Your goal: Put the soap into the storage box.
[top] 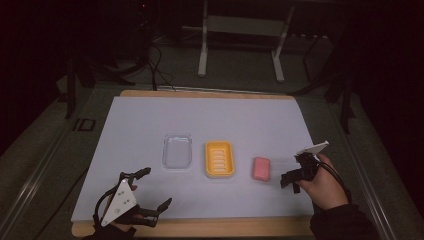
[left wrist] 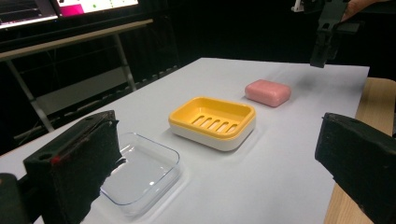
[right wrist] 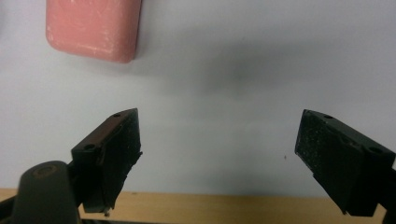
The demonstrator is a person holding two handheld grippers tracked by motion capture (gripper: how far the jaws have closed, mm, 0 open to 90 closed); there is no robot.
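Three items lie in a row on the white sheet (top: 150, 120); landmark: yellow slotted plastic soap dish (top: 219, 159), centre.
- Pink rounded soap bar (top: 262, 168): just right of the dish, apart from it, flat.
- Clear shallow plastic tray (top: 177, 151): just left of the dish.
- Right gripper (top: 289, 178): right of the bar, jaws spread wide, empty.
- Left gripper (top: 156, 189): near side, left of the dish, jaws wide, empty.
- Risk, judged: the slick bar may slide or squirt from the pads if pinched off-centre, or knock the dish.
- Obstruction: none between right gripper and bar.
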